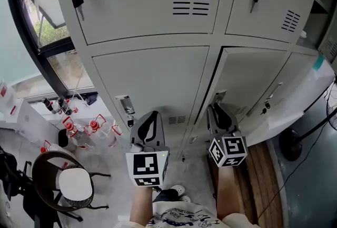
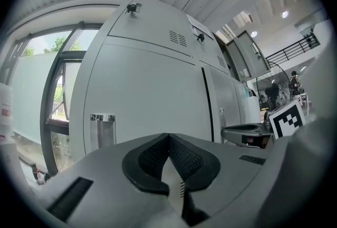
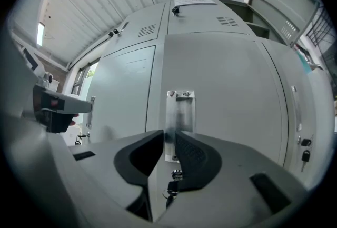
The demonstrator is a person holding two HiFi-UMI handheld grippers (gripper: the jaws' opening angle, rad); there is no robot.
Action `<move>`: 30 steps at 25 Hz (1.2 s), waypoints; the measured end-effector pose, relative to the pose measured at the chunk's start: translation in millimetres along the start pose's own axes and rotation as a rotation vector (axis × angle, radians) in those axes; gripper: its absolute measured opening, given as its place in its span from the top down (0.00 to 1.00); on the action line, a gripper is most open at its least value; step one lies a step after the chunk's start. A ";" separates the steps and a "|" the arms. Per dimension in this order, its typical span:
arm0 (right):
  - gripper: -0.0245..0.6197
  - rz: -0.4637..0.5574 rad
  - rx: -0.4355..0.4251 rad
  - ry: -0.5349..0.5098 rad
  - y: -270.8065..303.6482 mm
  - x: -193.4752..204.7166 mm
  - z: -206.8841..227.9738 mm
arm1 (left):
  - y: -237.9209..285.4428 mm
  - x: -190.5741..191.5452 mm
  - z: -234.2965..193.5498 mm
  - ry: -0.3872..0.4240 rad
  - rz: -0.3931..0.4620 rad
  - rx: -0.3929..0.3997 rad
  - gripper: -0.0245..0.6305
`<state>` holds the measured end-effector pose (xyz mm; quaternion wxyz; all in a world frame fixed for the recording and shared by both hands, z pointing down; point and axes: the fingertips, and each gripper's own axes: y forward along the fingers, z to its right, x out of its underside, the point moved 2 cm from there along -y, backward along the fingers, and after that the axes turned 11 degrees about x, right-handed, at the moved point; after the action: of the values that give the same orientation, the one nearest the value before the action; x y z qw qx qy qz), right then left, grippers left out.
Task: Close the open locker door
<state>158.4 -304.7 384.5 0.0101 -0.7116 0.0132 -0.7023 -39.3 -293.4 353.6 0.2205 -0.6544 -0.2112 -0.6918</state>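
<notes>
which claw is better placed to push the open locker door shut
Right. The right claw points straight at the handle of the ajar door; the left claw faces the closed neighbouring door.

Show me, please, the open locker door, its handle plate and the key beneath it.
open locker door (image 1: 253, 82): head view, front panel's middle.
handle plate (image 3: 180, 111): right gripper view, plate's centre.
key (image 3: 169, 191): right gripper view, its dark head.
</notes>
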 end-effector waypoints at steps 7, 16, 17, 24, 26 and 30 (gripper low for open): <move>0.87 -0.004 0.002 0.005 10.8 0.8 -1.5 | 0.8 2.4 -5.9 -0.004 -0.003 -0.004 0.96; 0.87 -0.007 0.000 0.008 19.9 1.3 -2.5 | 1.2 2.4 -10.2 -0.006 0.001 -0.014 0.96; 0.87 -0.006 0.000 0.009 20.7 1.4 -2.4 | 1.1 2.3 -10.4 -0.006 0.001 -0.016 0.96; 0.87 -0.005 0.007 0.022 25.9 1.7 -2.6 | -1.4 1.8 -12.6 -0.003 0.001 -0.024 0.96; 0.87 -0.004 0.006 0.023 26.4 1.6 -2.8 | -1.8 2.1 -14.3 -0.004 0.000 -0.029 0.96; 0.87 -0.005 0.008 0.022 25.9 2.0 -3.2 | -1.4 1.9 -14.5 -0.007 0.003 -0.029 0.96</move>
<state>155.1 -330.7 385.7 0.0111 -0.7037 0.0085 -0.7103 -52.0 -300.7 354.7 0.2110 -0.6602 -0.2009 -0.6923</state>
